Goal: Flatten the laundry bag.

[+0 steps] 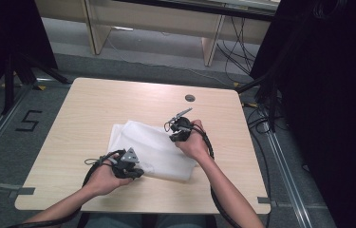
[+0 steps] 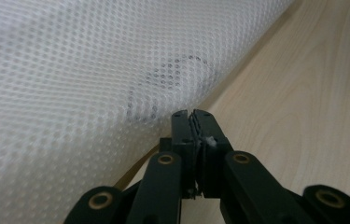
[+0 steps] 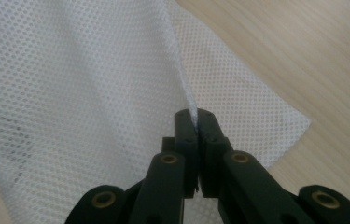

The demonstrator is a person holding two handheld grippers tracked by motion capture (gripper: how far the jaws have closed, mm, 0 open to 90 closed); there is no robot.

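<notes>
Worktop: pale wood-grain laminate with rounded corners, seen in the high view across the middle of the frame. A small dark round grommet is being shown near its far edge, upper centre, well apart from everything else. The rest of the surface around the cloth is being left bare. Grey floor, black cables at upper right and a floor mark "5" at left are being noted beyond the worktop.

White mesh cloth: is lying at the centre of the worktop, folded, one layer being raised off the other.

Left tongs: at lower centre-left of the high view, at the cloth's near edge, a grey three-cornered plate on top. Right tongs: right of centre, at the cloth's far right edge.

Detail being given by the gripper views and not by the high view: the left tongs are pressed together, with the mesh edge being pinched between them; a faint dark ring-shaped marking is being seen through the fabric. The right tongs are likewise pressed together on a thin fold of cloth, which is rising from them as a taut ridge; a lower layer is lying flat on the worktop at right of frame.

Texture: fine, regular round holes, semi-sheer, soft-draping. Tongs: matte black, brass-coloured rivets.
</notes>
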